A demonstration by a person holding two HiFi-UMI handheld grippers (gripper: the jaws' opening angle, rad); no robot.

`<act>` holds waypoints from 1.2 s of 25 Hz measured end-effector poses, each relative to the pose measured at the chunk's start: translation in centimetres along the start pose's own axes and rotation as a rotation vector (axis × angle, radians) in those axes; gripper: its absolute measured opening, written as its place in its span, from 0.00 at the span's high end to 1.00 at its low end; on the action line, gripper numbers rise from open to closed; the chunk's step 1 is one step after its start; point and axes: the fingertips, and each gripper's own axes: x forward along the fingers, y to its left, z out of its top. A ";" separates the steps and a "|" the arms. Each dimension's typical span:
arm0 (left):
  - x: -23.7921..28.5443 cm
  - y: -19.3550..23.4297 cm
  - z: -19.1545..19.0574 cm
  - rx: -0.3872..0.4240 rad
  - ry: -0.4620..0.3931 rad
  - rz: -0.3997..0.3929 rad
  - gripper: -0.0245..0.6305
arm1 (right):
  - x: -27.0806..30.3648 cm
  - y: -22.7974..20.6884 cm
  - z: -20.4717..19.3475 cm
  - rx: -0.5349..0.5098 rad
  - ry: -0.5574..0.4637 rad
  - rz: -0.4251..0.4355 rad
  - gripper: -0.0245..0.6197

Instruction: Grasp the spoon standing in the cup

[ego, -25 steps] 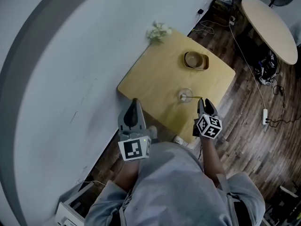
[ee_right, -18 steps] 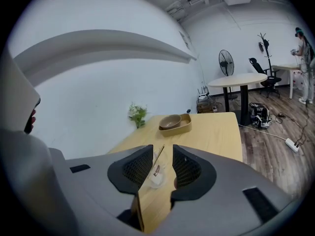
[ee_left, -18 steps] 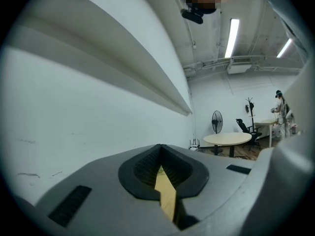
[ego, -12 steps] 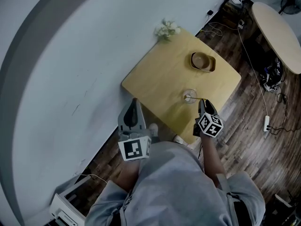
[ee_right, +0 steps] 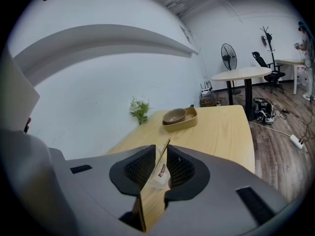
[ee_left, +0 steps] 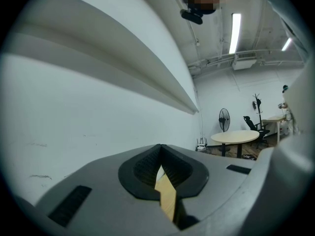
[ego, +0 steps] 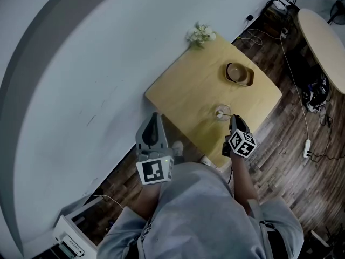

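Note:
A clear cup (ego: 221, 113) stands near the front edge of the yellow wooden table (ego: 188, 90), with a thin spoon (ego: 228, 115) leaning out of it towards me. My right gripper (ego: 235, 120) sits right at the spoon's handle. In the right gripper view the cup (ee_right: 160, 175) shows low in the gap and the handle (ee_right: 164, 154) slants up through the narrow gap of the right gripper (ee_right: 161, 151). The jaws have just been closing and do not clamp it. My left gripper (ego: 154, 122) hangs off the table's left corner, pointing at the white wall. The left gripper (ee_left: 160, 154) is shut and empty.
A brown bowl (ego: 236, 71) rests in a tan tray (ego: 249, 80) at the table's far side, and a small bunch of flowers (ego: 201, 35) stands at the far corner by the wall. A round table (ego: 323, 42) and floor cables (ego: 308, 140) lie to the right.
The right gripper has come down and closer to the cup, so the spoon handle now lies between its jaws. The left gripper has stayed where it was.

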 end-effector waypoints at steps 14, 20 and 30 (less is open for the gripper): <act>0.4 0.8 -0.3 0.000 0.000 -0.010 0.96 | -0.4 0.7 1.6 -0.010 -0.078 -0.019 0.95; 0.6 0.5 -0.3 -0.015 0.005 -0.037 0.96 | -1.6 1.3 2.7 -0.027 -0.116 -0.019 0.95; 0.8 -0.2 0.0 -0.021 -0.015 -0.101 0.96 | -4.1 3.5 4.7 -0.075 -0.185 -0.002 0.96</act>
